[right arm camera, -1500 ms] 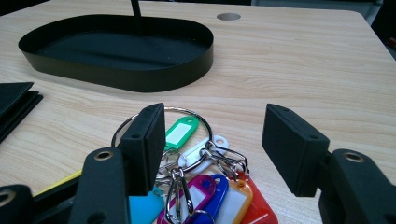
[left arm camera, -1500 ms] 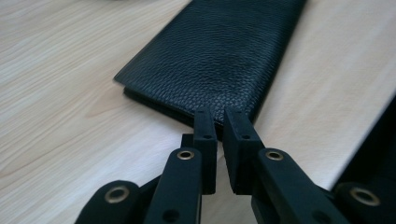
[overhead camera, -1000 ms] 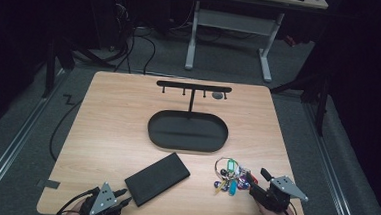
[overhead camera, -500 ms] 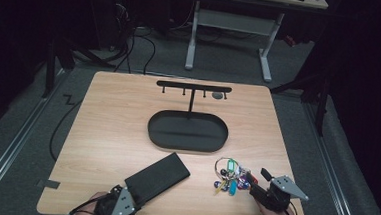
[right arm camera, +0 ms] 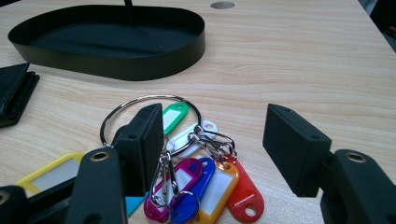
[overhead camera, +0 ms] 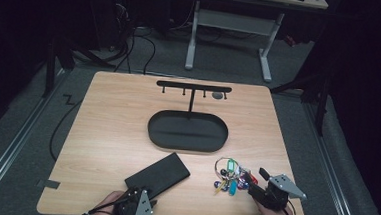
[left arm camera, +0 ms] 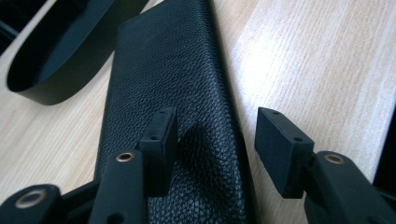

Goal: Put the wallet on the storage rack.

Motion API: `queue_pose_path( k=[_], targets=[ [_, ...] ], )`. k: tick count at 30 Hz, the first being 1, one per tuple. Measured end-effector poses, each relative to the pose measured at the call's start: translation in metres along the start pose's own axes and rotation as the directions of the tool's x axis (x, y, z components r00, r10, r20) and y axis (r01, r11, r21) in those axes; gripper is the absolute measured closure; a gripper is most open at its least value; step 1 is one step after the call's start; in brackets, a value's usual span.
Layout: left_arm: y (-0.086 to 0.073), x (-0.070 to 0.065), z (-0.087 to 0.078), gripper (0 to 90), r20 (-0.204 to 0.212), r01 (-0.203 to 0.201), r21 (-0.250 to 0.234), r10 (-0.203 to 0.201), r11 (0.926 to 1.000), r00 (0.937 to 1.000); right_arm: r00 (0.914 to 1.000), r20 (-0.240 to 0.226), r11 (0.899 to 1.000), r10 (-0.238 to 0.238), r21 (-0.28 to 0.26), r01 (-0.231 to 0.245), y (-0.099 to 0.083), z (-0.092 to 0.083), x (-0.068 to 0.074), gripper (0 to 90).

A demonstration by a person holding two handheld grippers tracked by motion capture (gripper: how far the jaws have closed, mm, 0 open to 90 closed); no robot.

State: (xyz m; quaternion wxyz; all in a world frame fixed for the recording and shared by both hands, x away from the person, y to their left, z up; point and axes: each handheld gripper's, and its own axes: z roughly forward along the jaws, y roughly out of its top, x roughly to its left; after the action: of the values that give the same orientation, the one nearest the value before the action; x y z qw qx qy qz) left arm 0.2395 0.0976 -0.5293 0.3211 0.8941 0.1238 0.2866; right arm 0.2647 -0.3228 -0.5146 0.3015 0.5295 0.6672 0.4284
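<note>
Table (overhead camera: 107,132): tray (overhead camera: 187,131) with hook stand at centre, nothing in it yet. Wallet (overhead camera: 158,174) lower centre, flat; left hand-held gripper (left arm camera: 212,144) straddles its near end, jaws just widened, not gripping. Keys (overhead camera: 229,174) lower right; right hand-held gripper (right arm camera: 210,149) released over them. Both pickups left.

— Surface? 
— Table (overhead camera: 107,132), light wood grain, rounded corners.
— Resting on it?
— Tray (overhead camera: 187,132), black, oval, near centre, with rack (overhead camera: 194,86) rising at its rear. Wallet (overhead camera: 158,174), black leather, flat, near front edge, left of middle. Keys (overhead camera: 230,174) with coloured tags on a ring, front right, well apart from wallet.
</note>
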Motion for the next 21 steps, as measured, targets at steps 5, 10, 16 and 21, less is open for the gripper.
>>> queue_pose_path(
  k=[5, 10, 16, 21],
  targets=[
    [-0.008, -0.002, -0.001, 55.0, -0.039, -0.006, -0.024, 0.005, 0.9997, 0.9992, 1.0000, 0.004, 1.000, 0.008, -0.002, -0.008, 0.000, -0.002, 0.000, 38.6],
    [-0.008, -0.003, -0.002, 60.4, -0.044, -0.016, -0.026, 0.015, 0.9995, 0.9989, 0.9997, 0.002, 1.000, 0.023, 0.003, -0.023, -0.001, -0.001, 0.000, 38.5],
    [-0.009, 0.002, -0.004, 69.7, -0.036, 0.014, -0.031, -0.015, 0.9994, 0.9992, 0.9995, -0.002, 1.000, 0.031, 0.006, -0.031, -0.001, 0.001, 0.000, 38.2],
    [-0.011, 0.006, -0.007, 74.6, -0.037, 0.036, -0.046, -0.038, 0.9983, 0.9986, 0.9995, -0.002, 0.999, 0.032, 0.002, -0.032, -0.001, 0.000, 0.000, 38.2]
  ],
)
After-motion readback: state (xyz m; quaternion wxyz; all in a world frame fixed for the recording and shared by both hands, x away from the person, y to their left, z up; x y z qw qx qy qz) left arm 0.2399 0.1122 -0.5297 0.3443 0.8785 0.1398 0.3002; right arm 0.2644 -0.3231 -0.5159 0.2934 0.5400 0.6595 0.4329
